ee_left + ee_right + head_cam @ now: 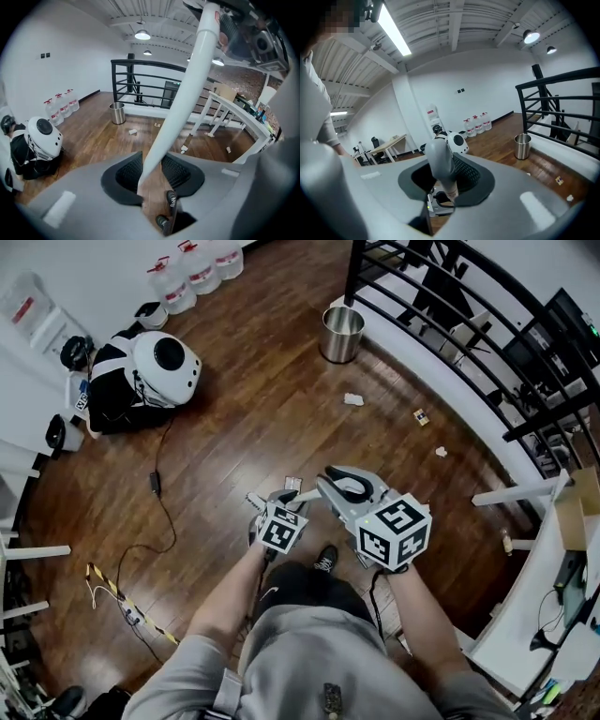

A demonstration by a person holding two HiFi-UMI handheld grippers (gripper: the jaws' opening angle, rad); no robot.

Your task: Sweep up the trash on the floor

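A broom handle runs between my two grippers. Its white shaft (187, 89) passes down between the jaws of my left gripper (152, 171), which stand apart with floor showing beside the shaft. My right gripper (445, 176) is shut on the handle's grey top grip (439, 159). In the head view the left gripper (277, 501) and right gripper (352, 482) are side by side in front of my body. Trash lies ahead on the wooden floor: a crumpled white paper (353, 399), a small scrap (421, 415) and a white bit (441, 452). The broom head is hidden.
A metal bin (342, 334) stands by the black railing (450, 315). A white round-headed machine (164, 367) and water bottles (197, 268) sit at the far left. A cable (155, 484) trails on the floor. White tables (544, 549) stand at the right. My shoe (325, 559) is below the grippers.
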